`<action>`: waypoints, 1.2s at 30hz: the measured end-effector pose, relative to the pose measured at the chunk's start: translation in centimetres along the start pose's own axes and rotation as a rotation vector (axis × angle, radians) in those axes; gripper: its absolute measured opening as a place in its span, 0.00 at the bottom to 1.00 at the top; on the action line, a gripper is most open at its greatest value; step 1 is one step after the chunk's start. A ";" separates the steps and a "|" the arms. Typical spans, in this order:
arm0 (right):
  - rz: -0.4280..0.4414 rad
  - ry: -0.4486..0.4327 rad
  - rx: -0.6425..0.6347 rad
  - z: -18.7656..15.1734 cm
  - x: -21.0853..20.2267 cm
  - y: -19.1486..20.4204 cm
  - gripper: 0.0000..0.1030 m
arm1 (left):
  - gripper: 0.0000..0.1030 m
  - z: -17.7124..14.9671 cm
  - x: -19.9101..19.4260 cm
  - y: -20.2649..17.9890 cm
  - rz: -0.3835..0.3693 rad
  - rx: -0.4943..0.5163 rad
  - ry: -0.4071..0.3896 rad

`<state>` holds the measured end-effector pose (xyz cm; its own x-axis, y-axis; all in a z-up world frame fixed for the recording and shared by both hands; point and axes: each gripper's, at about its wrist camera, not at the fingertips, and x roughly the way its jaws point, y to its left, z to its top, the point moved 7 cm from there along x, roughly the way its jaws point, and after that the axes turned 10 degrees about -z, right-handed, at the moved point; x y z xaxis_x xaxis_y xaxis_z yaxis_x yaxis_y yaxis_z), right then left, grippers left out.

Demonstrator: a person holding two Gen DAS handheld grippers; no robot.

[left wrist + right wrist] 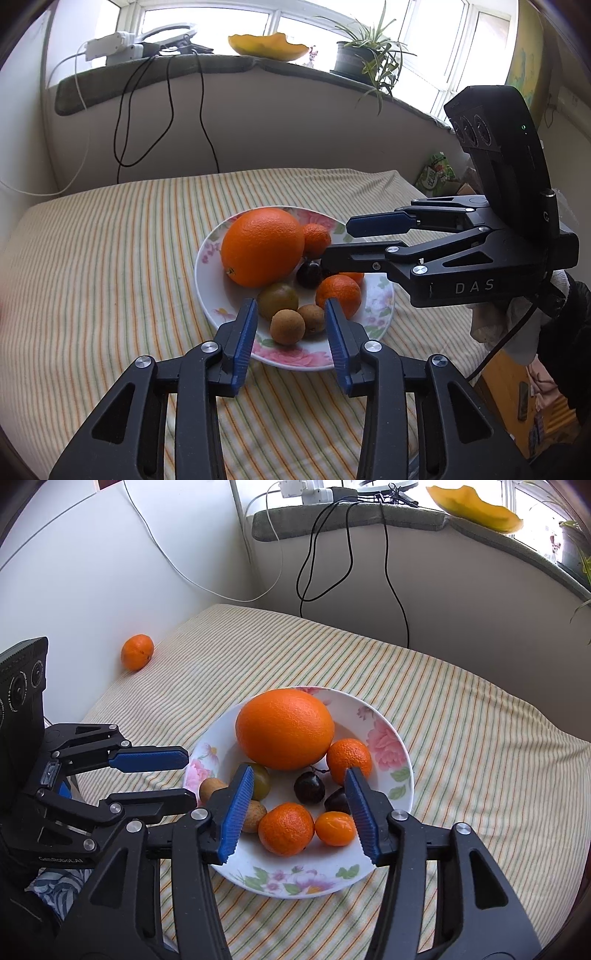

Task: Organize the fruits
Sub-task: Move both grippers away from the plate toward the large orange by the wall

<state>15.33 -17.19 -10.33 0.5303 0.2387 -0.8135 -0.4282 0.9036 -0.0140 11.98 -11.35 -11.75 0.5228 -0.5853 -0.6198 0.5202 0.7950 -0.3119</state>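
A flowered white plate [210,254] [391,746] on the striped cloth holds a large orange [262,246] [285,729], small mandarins [338,295] [286,829], dark plums [309,274] [309,787], a green plum [277,301] and two brown kiwis [287,326]. My left gripper [291,321] [190,775] is open and empty, just above the plate's near rim by the kiwis. My right gripper [299,794] [334,240] is open and empty, over the plate's other side above the mandarins. One loose mandarin [137,652] lies on the cloth by the white wall.
The striped cloth [92,258] [480,738] covers the table. Behind it stand a low wall with hanging black cables [170,110], a windowsill with a power strip [110,46], a yellow bowl [267,46] and a potted plant [365,48]. A green packet [436,173] sits at right.
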 end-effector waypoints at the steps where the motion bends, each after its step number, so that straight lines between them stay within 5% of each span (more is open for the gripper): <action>1: -0.003 0.001 -0.001 0.0 0.0 0.0 0.58 | 0.54 0.0 -0.1 0.0 0.007 0.005 -0.004; 8: -0.028 -0.012 -0.003 0.3 -0.3 0.1 0.80 | 0.70 0.0 -0.6 -0.1 0.070 0.048 -0.014; 36: -0.038 -0.067 -0.021 3.9 -0.5 2.7 0.83 | 0.71 0.7 -5.1 2.7 0.239 0.049 -0.115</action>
<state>16.82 -13.51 -7.73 0.5940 0.2281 -0.7715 -0.4216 0.9050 -0.0571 11.21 -6.31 -8.88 0.7066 -0.3986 -0.5847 0.4033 0.9058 -0.1301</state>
